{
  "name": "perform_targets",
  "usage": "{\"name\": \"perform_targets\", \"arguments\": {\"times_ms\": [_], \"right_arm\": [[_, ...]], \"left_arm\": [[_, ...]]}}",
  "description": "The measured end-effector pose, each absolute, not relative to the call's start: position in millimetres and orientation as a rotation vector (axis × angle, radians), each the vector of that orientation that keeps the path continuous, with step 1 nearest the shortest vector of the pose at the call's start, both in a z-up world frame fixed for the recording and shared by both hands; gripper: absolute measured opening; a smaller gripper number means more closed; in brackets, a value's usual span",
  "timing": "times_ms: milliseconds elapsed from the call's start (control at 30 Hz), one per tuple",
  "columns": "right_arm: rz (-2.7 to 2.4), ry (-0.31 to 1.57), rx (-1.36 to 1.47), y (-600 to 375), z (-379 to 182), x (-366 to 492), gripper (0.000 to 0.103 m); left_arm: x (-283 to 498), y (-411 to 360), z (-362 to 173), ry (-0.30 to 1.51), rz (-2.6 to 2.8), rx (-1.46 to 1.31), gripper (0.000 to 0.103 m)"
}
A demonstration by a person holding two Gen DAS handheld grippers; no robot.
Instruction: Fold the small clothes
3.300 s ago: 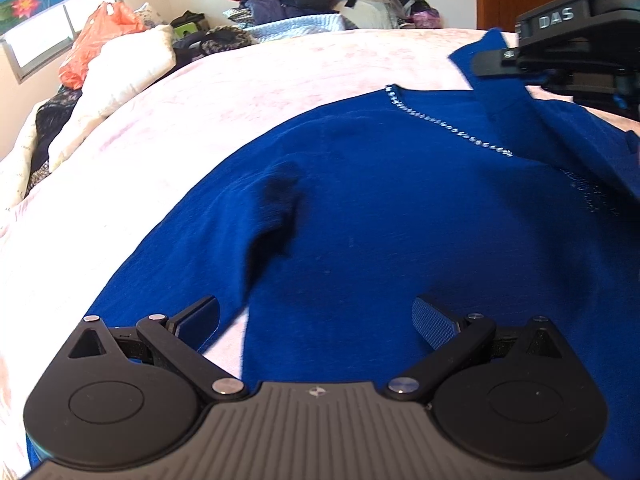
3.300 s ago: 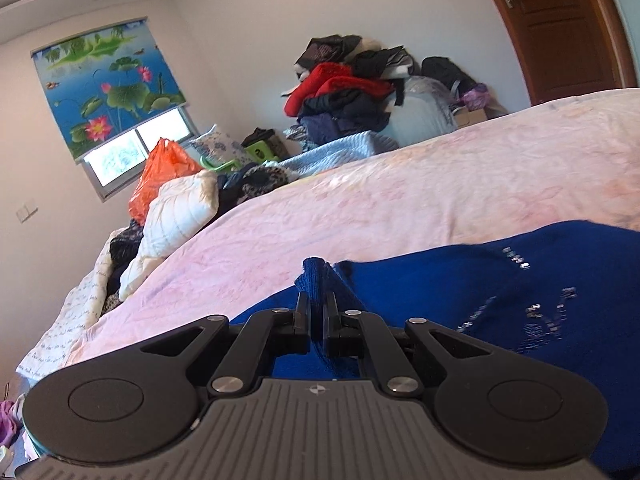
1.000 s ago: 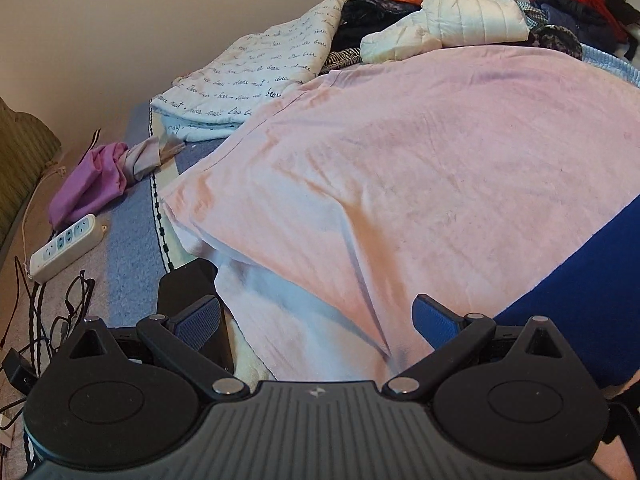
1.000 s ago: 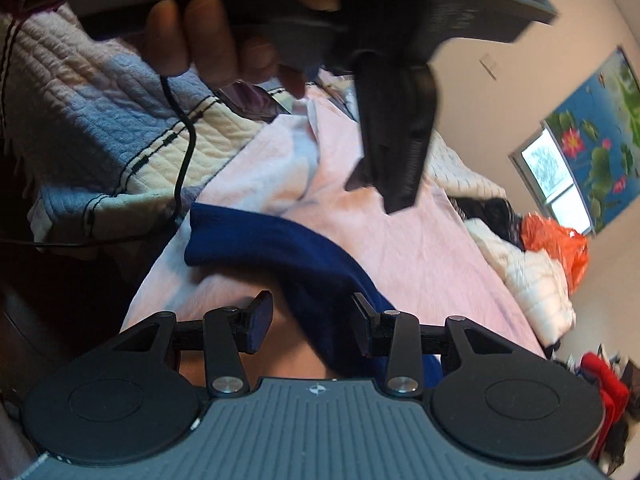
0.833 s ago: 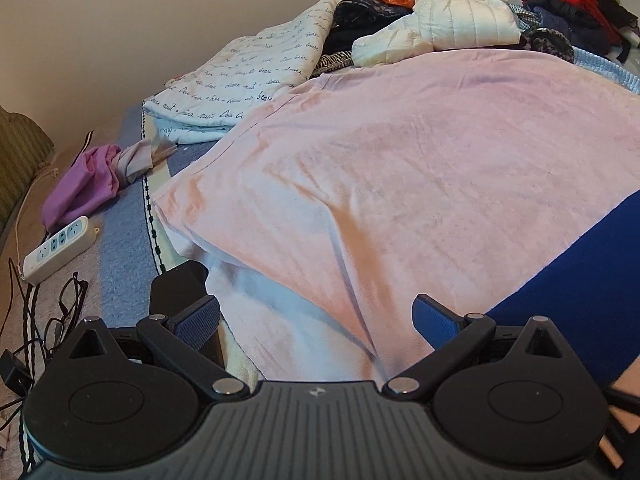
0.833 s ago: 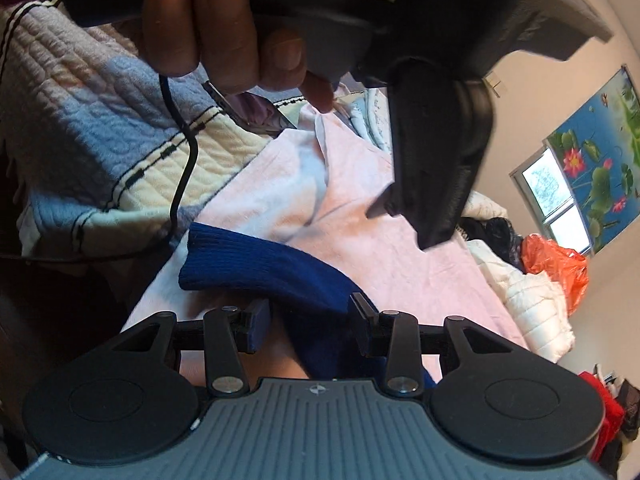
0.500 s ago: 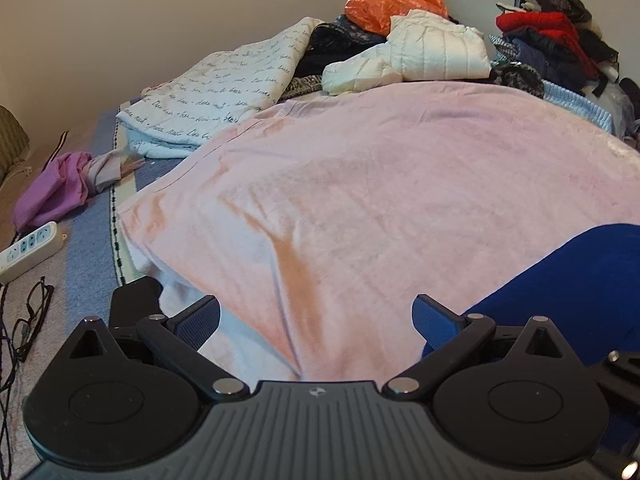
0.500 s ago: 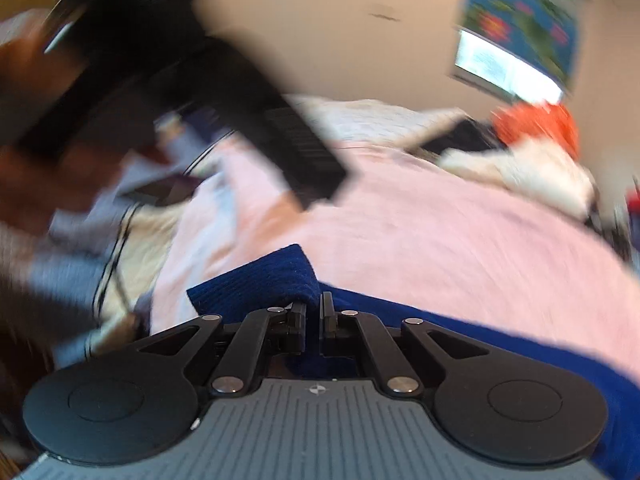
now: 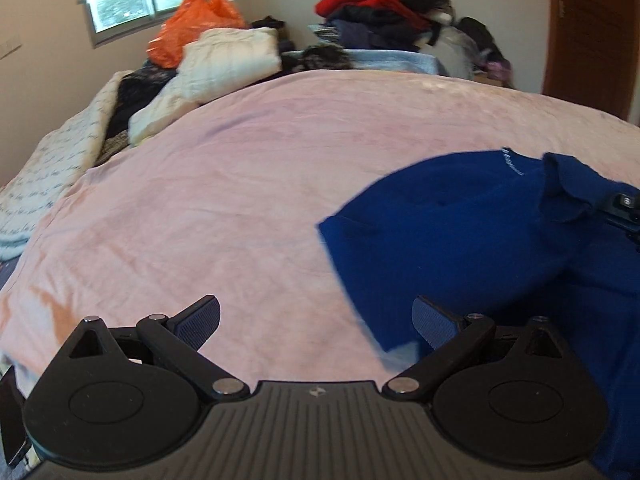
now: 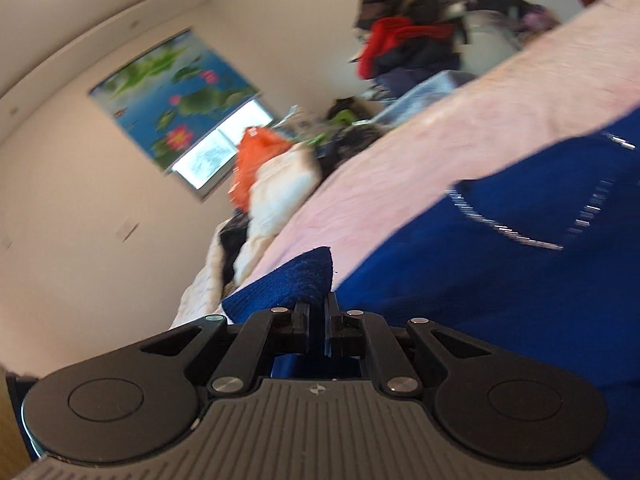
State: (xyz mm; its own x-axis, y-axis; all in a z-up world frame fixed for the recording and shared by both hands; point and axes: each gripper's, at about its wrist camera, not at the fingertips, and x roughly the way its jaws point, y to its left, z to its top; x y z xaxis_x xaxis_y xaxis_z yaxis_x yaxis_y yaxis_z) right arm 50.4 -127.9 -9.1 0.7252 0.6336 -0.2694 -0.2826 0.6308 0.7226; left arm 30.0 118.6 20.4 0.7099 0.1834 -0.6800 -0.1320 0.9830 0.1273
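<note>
Now right tool [image 10: 318, 312] pinches blue sweater [image 9: 460, 216] cuff, sleeve running rightward.

- Left gripper [image 9: 316, 318] at six o'clock, jaws spread wide, nothing between them.
- Blue sweater [image 9: 460, 220] at three o'clock on the pink blanket [image 9: 200, 200].
- Clothes pile [image 9: 376, 4] at twelve o'clock.

A deep blue knit sweater [image 9: 460, 216] lies spread on the pink bed cover [image 9: 224, 184], partly folded over itself, with a line of small silver beads along its neckline. One ribbed cuff [image 10: 304, 280] is lifted clear of the bed.
</note>
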Motion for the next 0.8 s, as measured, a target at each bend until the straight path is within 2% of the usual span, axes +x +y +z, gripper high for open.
{"name": "perform_targets", "arguments": {"times_ms": [100,167,233,267,300,400,467,500,533,567,633,700,800], "right_arm": [[0.484,0.577,0.773,-140.2,-36.6,48.5,0.009],[0.413,0.624,0.811,-145.1,-53.7,49.8,0.017],[0.309,0.662,0.827,-149.3,-67.1,51.0,0.02],[0.272,0.664,0.845,-152.1,-71.6,49.6,0.025],[0.248,0.654,0.883,-157.1,-75.6,46.4,0.038],[0.175,0.558,0.97,-170.1,-74.5,34.2,0.048],[0.137,0.511,0.79,-158.7,-56.5,32.9,0.05],[0.155,0.51,0.674,-147.4,-47.5,35.2,0.054],[0.181,0.517,0.558,-132.8,-38.8,38.2,0.061],[0.212,0.515,0.457,-118.5,-32.1,39.3,0.064],[0.287,0.513,0.248,-87.4,-22.3,40.6,0.082],[0.357,0.529,0.024,-51.9,-20.4,42.9,0.091],[0.322,0.485,-0.291,-3.4,-28.9,52.7,0.09]], "left_arm": [[34.5,83.7,10.0,0.743,0.075,0.153,0.103],[38.7,67.3,2.5,0.73,0.044,0.215,0.103],[44.8,57.7,-5.0,0.74,0.02,0.244,0.103],[47.4,55.1,-8.6,0.743,0.0,0.247,0.103],[50.3,53.5,-12.3,0.752,-0.01,0.251,0.103],[55.7,54.5,-23.6,0.782,-0.004,0.255,0.103],[58.1,58.2,-29.4,0.806,0.003,0.242,0.103],[57.1,59.1,-31.3,0.811,0.0,0.234,0.103],[56.3,59.6,-32.6,0.816,0.001,0.231,0.103],[57.1,59.9,-33.8,0.822,0.007,0.232,0.103],[57.5,61.0,-35.4,0.828,0.011,0.23,0.103],[56.5,59.2,-36.2,0.833,0.011,0.228,0.103],[55.6,56.9,-34.8,0.828,0.014,0.237,0.103]]}}
